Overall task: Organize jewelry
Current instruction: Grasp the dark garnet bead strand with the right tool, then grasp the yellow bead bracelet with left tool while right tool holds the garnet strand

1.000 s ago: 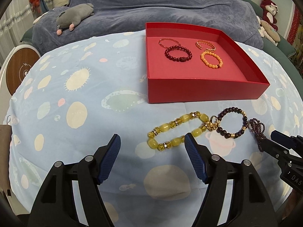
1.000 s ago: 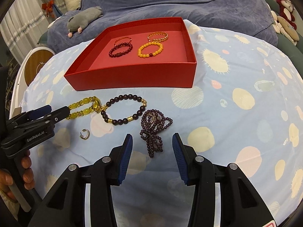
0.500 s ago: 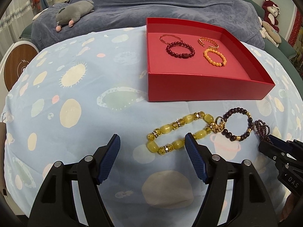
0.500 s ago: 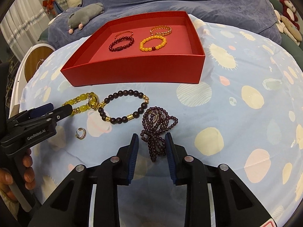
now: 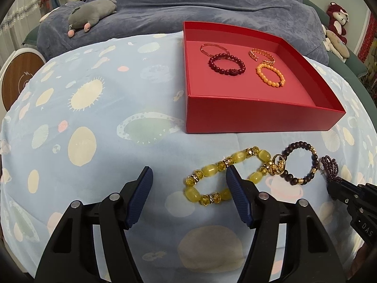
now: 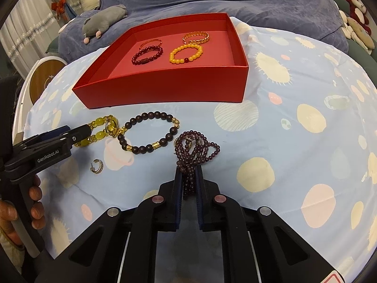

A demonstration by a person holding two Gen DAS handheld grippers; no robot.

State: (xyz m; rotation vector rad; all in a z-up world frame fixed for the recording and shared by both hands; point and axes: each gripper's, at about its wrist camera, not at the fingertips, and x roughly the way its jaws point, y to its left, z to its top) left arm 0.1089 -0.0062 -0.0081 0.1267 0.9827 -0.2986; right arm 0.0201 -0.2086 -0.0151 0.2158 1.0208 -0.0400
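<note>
Tangles are the main worry. The right gripper (image 6: 188, 184) has just been closing and its jaws now stand nearly together, pinching the near tail of the purple bead strand (image 6: 196, 148), which lies in a loose knot of loops on the spotted blue cloth (image 6: 294, 141). Only a few strands sit between the pads, so on a lift the rest would hang free and could slide out under its own weight, or swing against the front wall of the red box (image 6: 165, 87) at twelve o'clock instead of clearing it. The strand's far loops lie just beside the dark bead bracelet (image 6: 148, 134) at ten o'clock; whether they touch I cannot tell, but a snag there would drag that bracelet along, and with it perhaps the gold ring (image 6: 110, 127) lying against it.

The left gripper (image 5: 188, 179) has its jaws well apart with nothing pressed between them; one finger crosses over the yellow bead bracelet (image 5: 226, 176) without clamping it (closing from this pose would likely miss the bracelet). A small hoop earring (image 6: 97, 166) lies alone at nine o'clock in the right wrist view, easily overlooked or brushed off.

Both grippers slant steeply down toward the cloth, low and close to it. Fingers of the left hand (image 6: 35, 200) wrap its handle.
</note>
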